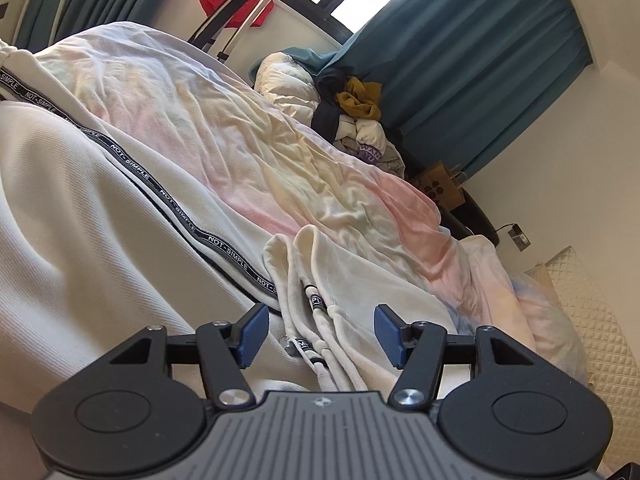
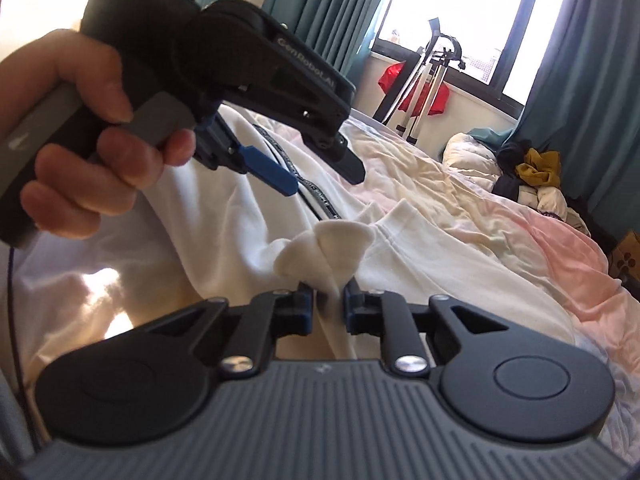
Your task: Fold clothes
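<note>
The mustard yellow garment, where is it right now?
The mustard yellow garment lies on the clothes pile at the bed's far end, below the teal curtain, right side in both views.

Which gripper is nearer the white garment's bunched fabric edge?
Right. The right gripper is shut on the white garment, pinching the bunched edge. The left gripper is open, hovering above the waistband with nothing between its pads.

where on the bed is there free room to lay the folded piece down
The free patch is the wrinkled pastel sheet, between the white garment with its NOT-SIMPLE tape and the clothes pile by the curtain. The near edge is crowded: the garment fills it, the right gripper pinches its fabric and the open left gripper hovers over it.
</note>
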`<control>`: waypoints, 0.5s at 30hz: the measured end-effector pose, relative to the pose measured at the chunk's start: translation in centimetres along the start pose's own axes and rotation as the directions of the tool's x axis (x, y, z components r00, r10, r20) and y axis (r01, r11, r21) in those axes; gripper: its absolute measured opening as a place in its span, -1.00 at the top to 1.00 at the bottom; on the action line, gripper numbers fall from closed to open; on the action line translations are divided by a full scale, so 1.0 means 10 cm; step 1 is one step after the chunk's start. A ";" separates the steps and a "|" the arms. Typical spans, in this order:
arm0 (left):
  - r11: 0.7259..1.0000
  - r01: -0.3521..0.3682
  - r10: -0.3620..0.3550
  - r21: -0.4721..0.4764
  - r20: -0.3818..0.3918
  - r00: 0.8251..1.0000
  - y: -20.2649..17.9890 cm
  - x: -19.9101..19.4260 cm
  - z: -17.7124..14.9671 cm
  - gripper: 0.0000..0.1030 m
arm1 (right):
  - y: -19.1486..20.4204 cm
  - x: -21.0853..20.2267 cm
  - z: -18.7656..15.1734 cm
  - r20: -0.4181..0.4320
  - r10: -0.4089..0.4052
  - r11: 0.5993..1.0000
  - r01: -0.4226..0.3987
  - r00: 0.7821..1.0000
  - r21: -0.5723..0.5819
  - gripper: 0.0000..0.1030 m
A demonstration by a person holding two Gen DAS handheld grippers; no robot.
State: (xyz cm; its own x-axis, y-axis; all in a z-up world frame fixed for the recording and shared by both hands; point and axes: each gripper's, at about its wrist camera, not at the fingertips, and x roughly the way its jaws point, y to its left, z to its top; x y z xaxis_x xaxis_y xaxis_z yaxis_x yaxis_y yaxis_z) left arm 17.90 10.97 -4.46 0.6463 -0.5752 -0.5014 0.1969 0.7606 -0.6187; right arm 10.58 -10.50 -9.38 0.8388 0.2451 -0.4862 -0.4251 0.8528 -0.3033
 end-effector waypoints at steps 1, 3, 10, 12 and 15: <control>1.000 0.003 -0.003 -0.007 -0.004 1.000 0.00 0.02 0.00 -0.16 | -0.03 -0.03 0.00 0.012 -0.001 1.000 0.001 1.000 0.020 0.78; 0.999 0.000 0.000 -0.035 -0.020 1.000 0.01 0.07 0.00 -0.18 | -0.10 -0.09 0.01 0.037 -0.003 0.998 0.001 0.999 0.060 0.79; 0.989 -0.027 0.014 -0.142 -0.092 0.996 0.00 0.29 -0.03 -0.40 | -0.29 -0.20 -0.03 0.084 0.030 0.991 -0.040 0.996 0.126 0.80; 0.979 -0.015 -0.004 -0.205 -0.096 0.995 0.03 0.33 -0.03 -0.46 | -0.30 -0.23 -0.04 0.104 0.027 0.992 -0.039 0.994 0.117 0.80; 0.964 0.001 -0.033 -0.267 -0.117 0.993 0.04 0.42 0.02 -0.47 | -0.32 -0.28 -0.04 0.128 0.032 0.992 -0.047 0.991 0.117 0.79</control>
State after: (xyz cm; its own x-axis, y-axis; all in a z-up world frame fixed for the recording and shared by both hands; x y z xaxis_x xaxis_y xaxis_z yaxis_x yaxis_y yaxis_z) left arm 20.79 8.97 -6.72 0.5484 -0.6315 -0.5481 -0.0064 0.6523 -0.7580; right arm 9.46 -14.13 -7.37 0.8616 0.3290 -0.3865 -0.4211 0.8885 -0.1825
